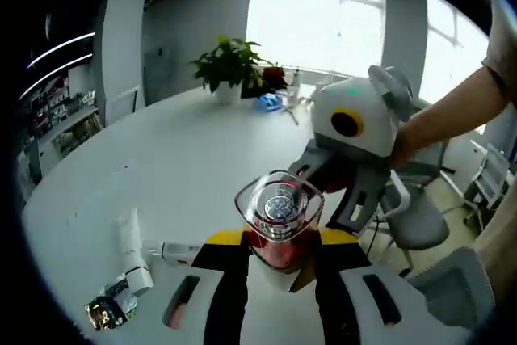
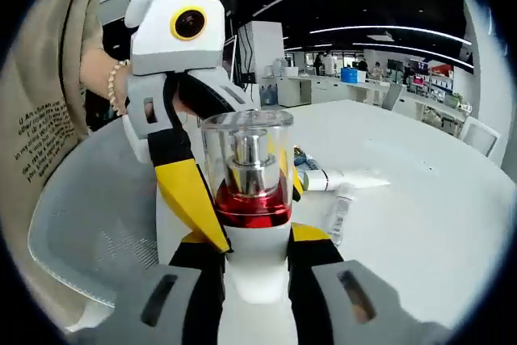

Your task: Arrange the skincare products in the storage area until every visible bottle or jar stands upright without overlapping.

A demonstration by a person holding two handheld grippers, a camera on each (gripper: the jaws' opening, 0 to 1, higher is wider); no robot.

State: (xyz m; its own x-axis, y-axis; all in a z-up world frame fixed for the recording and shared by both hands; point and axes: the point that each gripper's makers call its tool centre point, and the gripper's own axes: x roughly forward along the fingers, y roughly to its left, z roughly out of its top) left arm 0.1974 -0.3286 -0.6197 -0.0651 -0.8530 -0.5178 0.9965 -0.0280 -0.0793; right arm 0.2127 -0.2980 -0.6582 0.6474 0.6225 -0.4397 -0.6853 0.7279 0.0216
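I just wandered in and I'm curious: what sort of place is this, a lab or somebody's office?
It looks like an open-plan office. A big white table carries a potted plant near bright windows, swivel office chairs stand beside it, and rows of desks run under long ceiling lights.

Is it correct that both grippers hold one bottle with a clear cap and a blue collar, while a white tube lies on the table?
Not quite: the collar is red, not blue, as the right gripper view shows. Both the left gripper and the right gripper do hold the bottle with its clear cap, and the white tube does lie on the table.
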